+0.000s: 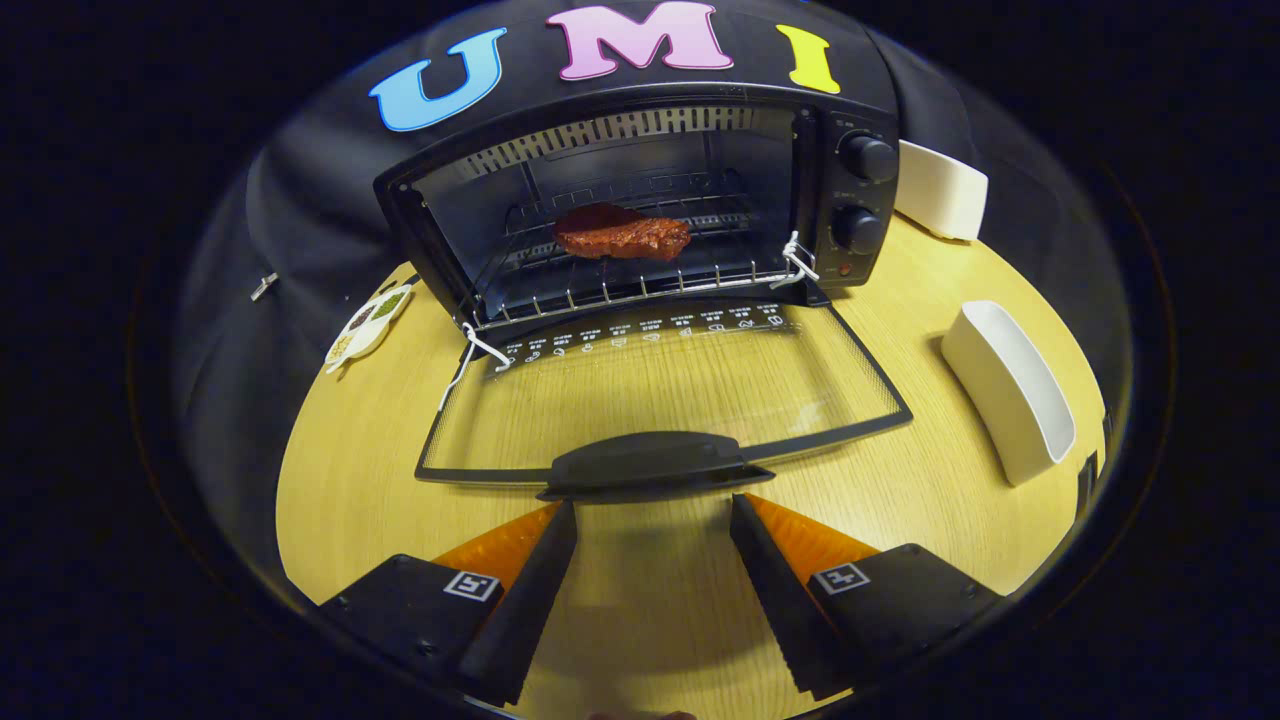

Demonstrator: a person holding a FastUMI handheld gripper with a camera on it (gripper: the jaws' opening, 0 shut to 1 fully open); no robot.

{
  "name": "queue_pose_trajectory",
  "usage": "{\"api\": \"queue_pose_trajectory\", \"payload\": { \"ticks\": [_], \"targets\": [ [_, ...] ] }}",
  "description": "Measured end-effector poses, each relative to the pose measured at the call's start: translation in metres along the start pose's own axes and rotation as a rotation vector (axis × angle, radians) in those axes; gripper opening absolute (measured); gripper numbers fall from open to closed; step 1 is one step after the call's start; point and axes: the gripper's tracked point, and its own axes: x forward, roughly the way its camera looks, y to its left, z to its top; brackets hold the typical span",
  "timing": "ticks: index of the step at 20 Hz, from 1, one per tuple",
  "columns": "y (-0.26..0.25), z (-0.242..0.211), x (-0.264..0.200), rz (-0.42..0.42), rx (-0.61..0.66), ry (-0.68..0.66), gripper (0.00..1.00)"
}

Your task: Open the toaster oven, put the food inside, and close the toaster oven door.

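Two fingers [530, 590] of the gripper [653, 512] are the closest things in the gripper view; they are spread wide apart and hold nothing; bare wood of the surface [640, 600] shows between them. Their tips sit just below the door handle [655, 462], one near each end of it; I cannot tell if they touch it.

One toaster oven [640, 200] stands on the round yellow wooden surface, just beyond the fingers; its one glass door [665, 390] is open and folded all the way down, lying flat toward the gripper; the wood shows through the glass. One dark handle sits on the front edge of the door; a row of small white marks runs along the back edge of the glass, too small to read.

One piece of food [622, 235], a reddish brown slab like a steak, lies inside the oven on the wire rack [620, 280], near the middle. Two white cords [476, 352] hang at the door's hinge corners, one on each side.

Two black knobs [866, 157] sit one above the other on the oven's right side panel; one small red dot is below them.

Two white dishes are on the surface to the right of the oven; one [940, 190] is close by the knobs; the other, a long one [1010, 390], lies beside the open door. One small flat plate [368, 325] with green and pale bits on it lies at the left of the oven, near the surface's edge.
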Motion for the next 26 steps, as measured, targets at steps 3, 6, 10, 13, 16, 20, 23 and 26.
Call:
{"api": "queue_pose_trajectory", "payload": {
  "ticks": [3, 6, 10, 13, 16, 20, 23, 26],
  "targets": [
    [0.002, -0.003, 0.007, -0.004, -0.056, 0.026, 0.96],
    [0.003, 0.001, 0.002, 0.015, -0.035, 0.028, 0.96],
    [0.004, 0.010, -0.011, 0.025, -0.011, -0.017, 0.96],
    [0.007, 0.021, -0.020, 0.028, -0.004, -0.052, 0.96],
    [0.009, 0.033, -0.032, 0.040, -0.008, -0.092, 0.96],
    [0.013, 0.055, -0.046, 0.046, -0.003, -0.155, 0.96],
    [0.016, 0.073, -0.055, 0.054, 0.009, -0.196, 0.96],
    [0.017, 0.094, -0.060, 0.063, 0.019, -0.237, 0.96]
  ]
}}
